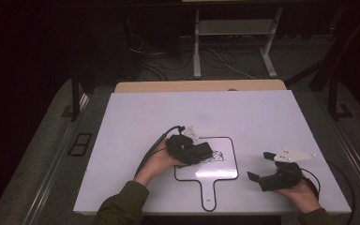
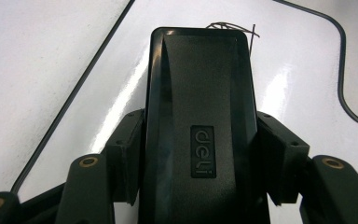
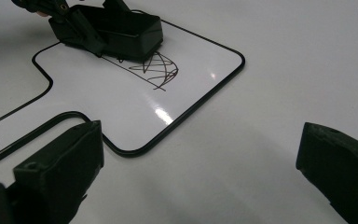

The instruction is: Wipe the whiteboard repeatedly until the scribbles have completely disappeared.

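A small paddle-shaped whiteboard with a black rim lies flat on the table, handle toward the person. A dark scribble marks its upper part. My left gripper is shut on a black board eraser, which rests on the whiteboard just left of the scribble. In the left gripper view the eraser sits clamped between both jaws, the scribble just past its far end. My right gripper stands open to the right of the whiteboard, nothing between its jaws. From the right gripper view I see the eraser beside the scribble.
The large white tabletop has bare surface all around the whiteboard. A wooden strip runs along its far edge. Beyond it stand a white desk frame and loose cables on the dark floor.
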Motion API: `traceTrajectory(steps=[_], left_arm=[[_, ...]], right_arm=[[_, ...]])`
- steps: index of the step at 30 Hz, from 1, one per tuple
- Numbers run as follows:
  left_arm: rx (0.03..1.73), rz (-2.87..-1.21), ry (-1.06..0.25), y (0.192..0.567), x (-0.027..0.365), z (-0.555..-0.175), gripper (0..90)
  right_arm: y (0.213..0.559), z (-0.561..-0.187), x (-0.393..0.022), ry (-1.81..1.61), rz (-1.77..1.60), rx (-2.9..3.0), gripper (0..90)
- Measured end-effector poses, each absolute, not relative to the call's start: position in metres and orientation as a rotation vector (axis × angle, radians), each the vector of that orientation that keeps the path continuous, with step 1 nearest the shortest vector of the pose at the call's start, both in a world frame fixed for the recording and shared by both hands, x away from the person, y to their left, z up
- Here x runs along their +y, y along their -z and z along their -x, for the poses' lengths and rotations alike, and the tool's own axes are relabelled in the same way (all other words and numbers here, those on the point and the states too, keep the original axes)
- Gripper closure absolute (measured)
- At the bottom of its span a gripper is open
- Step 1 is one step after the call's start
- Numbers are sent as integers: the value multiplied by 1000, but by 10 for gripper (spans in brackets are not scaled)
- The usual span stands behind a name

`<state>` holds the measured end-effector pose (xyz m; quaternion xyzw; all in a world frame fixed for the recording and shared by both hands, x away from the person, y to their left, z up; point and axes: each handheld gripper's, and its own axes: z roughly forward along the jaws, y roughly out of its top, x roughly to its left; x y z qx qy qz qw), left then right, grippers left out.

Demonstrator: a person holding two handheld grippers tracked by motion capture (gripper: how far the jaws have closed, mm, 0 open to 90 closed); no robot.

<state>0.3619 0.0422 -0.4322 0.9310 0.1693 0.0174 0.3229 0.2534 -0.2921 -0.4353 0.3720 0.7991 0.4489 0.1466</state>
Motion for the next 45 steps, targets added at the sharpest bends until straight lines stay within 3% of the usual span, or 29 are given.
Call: traceTrajectory(steps=[36,45], left_arm=[[383,-2427,-78,434,40,-359,394],[359,-2436,-73,434,22,-367,396]], right_arm=[[435,-253,-293,-1295,-1070,2295,0],[435,-253,-293,-1295,-1071,2293,0]])
